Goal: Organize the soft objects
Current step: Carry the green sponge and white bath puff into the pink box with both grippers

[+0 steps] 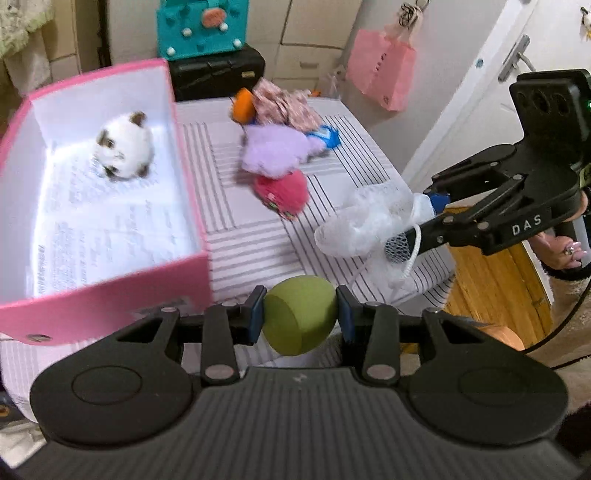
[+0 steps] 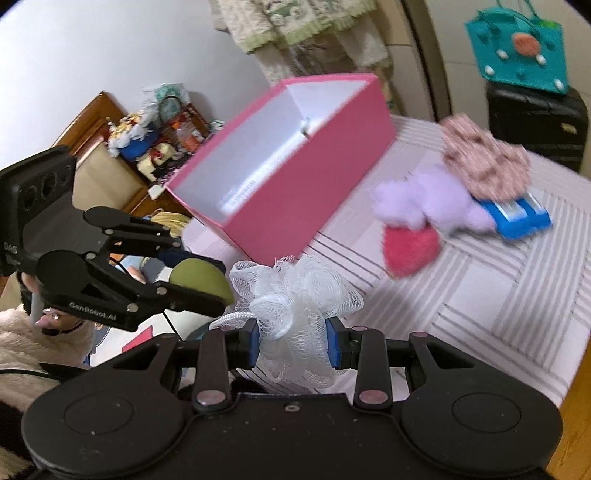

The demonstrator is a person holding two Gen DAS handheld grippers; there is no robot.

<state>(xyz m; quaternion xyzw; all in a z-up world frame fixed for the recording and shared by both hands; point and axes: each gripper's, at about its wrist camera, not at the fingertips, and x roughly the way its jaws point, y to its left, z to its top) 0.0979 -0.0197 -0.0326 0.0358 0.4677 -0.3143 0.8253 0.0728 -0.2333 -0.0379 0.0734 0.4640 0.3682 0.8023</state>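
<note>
My left gripper (image 1: 300, 319) is shut on an olive-green foam egg (image 1: 300, 317), held above the near edge of the striped bed. My right gripper (image 2: 291, 343) is shut on a white mesh bath pouf (image 2: 295, 299), which also shows at the right of the left wrist view as a white pouf (image 1: 365, 221). The pink box (image 1: 192, 273) stands open at the left with a white plush cat (image 1: 123, 147) inside. On the bed lie a lilac fluffy toy (image 1: 275, 151), a red fluffy toy (image 1: 282, 188), a patterned fabric piece (image 1: 284, 105), an orange item (image 1: 242, 105) and a blue packet (image 1: 327, 136).
The striped bed cover (image 1: 251, 236) ends at the right over a wooden floor (image 1: 495, 280). A black case (image 1: 218, 72) with a teal felt bag (image 1: 201, 26) stands behind the bed. A pink bag (image 1: 380, 72) hangs by the door. A cluttered wooden headboard shelf (image 2: 147, 144) lies beyond the box.
</note>
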